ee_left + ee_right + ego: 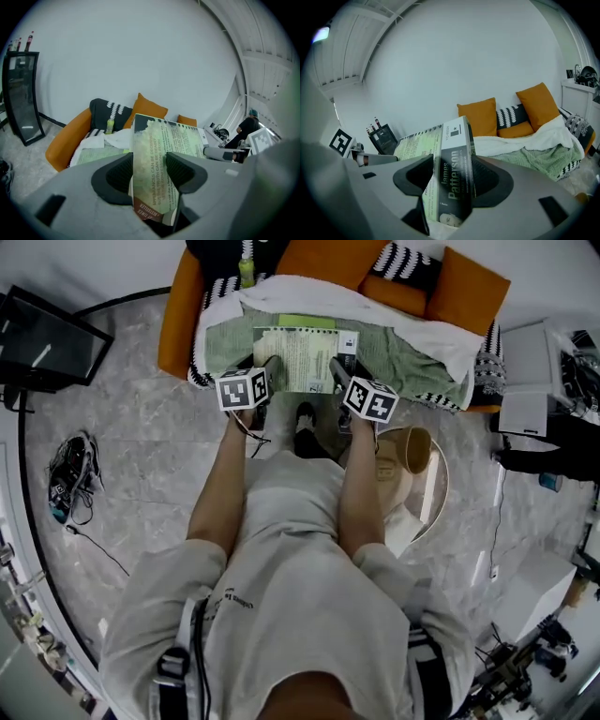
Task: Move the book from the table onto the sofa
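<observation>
Both grippers hold a pale green paperback book (302,358) level, out in front of the person and over the front of the orange sofa (178,320). My left gripper (265,367) is shut on the book's left edge (154,173), with the back cover showing between its jaws. My right gripper (336,369) is shut on the right side, the grey spine (452,180) standing between its jaws. The sofa seat is covered by a green blanket (230,343) and a white one (300,294).
Orange cushions (473,289) and black-and-white patterned ones (412,263) line the sofa back, with a green bottle (247,271) among them. A round glass table (427,488) with a tan vase is at the person's right. A black screen (47,338) stands at left.
</observation>
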### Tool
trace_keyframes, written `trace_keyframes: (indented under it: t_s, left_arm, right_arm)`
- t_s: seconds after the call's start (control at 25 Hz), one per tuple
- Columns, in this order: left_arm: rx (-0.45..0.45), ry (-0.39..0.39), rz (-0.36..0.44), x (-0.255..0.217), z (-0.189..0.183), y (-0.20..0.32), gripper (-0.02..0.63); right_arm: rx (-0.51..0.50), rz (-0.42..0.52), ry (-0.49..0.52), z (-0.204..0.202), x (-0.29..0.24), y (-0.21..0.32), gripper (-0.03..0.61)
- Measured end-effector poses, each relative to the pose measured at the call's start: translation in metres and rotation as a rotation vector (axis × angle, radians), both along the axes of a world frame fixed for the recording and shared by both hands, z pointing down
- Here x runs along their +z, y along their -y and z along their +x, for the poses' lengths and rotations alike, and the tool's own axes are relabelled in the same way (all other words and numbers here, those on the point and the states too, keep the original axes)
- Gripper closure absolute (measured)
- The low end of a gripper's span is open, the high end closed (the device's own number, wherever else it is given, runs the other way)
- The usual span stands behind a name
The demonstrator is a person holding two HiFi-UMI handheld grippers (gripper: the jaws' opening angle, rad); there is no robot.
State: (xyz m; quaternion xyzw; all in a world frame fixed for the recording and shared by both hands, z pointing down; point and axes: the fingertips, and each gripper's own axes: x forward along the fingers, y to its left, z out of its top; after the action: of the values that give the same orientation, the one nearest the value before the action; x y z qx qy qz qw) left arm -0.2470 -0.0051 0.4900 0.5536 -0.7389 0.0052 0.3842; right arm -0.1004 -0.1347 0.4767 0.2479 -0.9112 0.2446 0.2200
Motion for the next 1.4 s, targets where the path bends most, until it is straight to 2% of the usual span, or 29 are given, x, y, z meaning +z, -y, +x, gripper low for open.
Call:
trace_keyframes:
  t_s: [0.32,0.68,1.4]
  left_arm:
    - [-0.023,0.015,-0.024,0.003,-0.016,0.035,0.385]
    - [-0.061,0.006,-0.043,0.01,-0.018,0.074,0.385]
    - [-0.14,0.016,-0.126,0.027,-0.036,0.111,0.385]
  right_arm:
    - [-0.026,-0.067,0.01,-0.018,0.017,0.038,0.348]
    - [-0.041,-0.082,-0.032,-0.023,0.024,0.083,0.348]
    - [-0.1,-0.181,-0.04,-0.049,0.057,0.128,0.348]
